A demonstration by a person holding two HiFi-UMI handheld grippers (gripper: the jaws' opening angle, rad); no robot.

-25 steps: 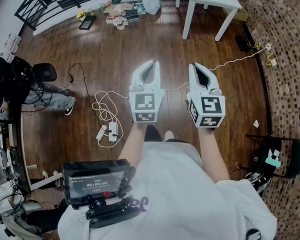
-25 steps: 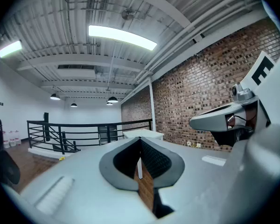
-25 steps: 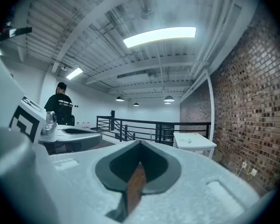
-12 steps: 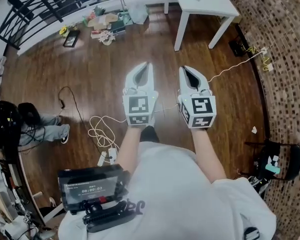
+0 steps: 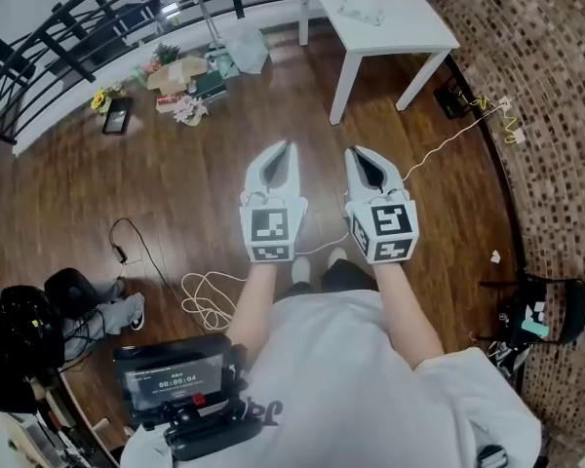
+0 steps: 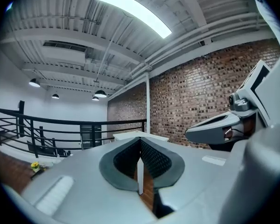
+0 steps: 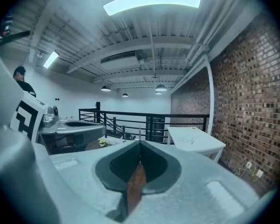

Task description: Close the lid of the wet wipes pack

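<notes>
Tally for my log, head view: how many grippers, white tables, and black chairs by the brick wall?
Grippers: 2, the left gripper and the right gripper
White table: 1
Black chair: 1
Total: 4

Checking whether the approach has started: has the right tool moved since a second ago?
Yes. The right tool is nearer the white table: in the head view the gap between its tip and the table's front leg has shrunk.
</notes>
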